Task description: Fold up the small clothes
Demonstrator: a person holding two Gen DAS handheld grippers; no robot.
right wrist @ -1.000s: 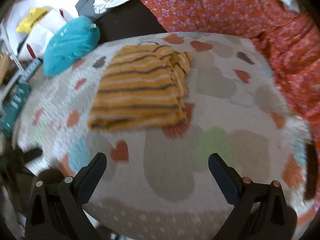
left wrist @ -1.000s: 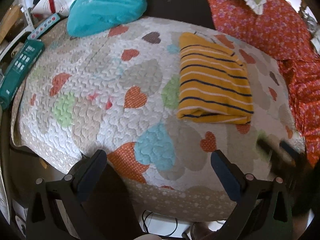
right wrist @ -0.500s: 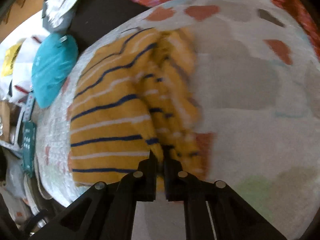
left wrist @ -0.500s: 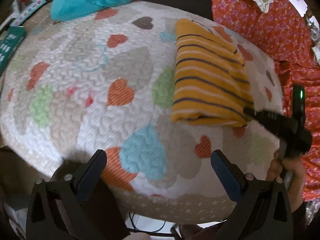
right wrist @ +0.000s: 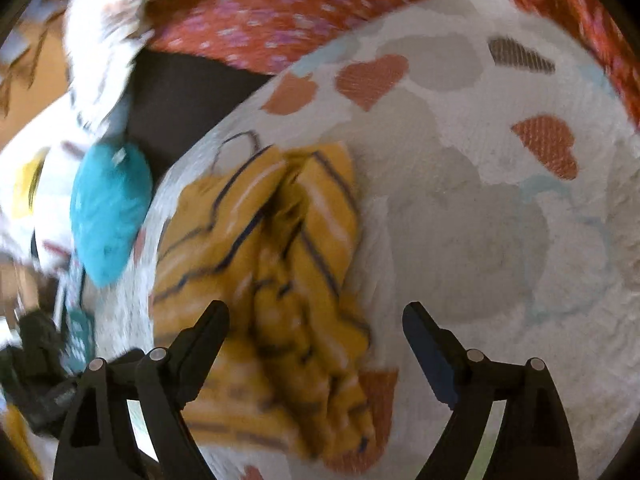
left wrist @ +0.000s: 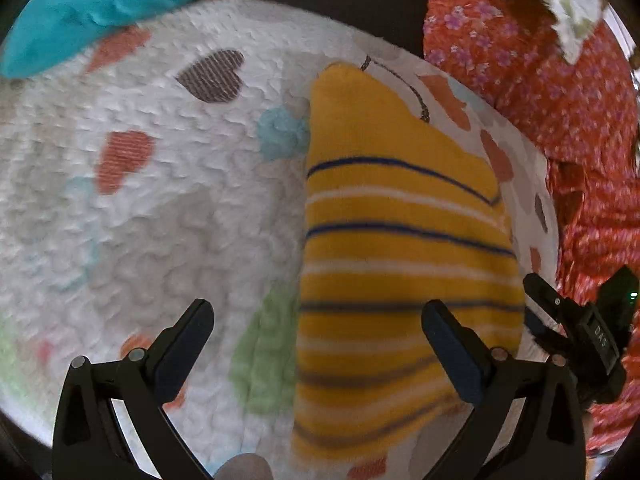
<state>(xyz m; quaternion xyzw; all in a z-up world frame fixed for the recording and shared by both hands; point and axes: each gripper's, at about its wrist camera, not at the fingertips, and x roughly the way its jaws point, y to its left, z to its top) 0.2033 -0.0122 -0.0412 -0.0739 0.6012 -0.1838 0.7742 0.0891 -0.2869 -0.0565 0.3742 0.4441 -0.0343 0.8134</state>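
Note:
A small yellow garment with navy and white stripes lies folded on a white quilt with coloured hearts. My left gripper is open, low over the garment's near left edge, its fingers straddling that edge. My right gripper is open over the garment's bunched right side. The right gripper also shows in the left wrist view at the garment's right edge.
A teal cushion lies at the quilt's far left. Red floral cloth covers the far right. A dark gap separates quilt and cloth. A teal box sits beyond the quilt's left edge.
My right gripper was shut at the garment's edge and has opened. My left gripper has moved forward and right, close to the garment's left edge. The garment's right side is more bunched.

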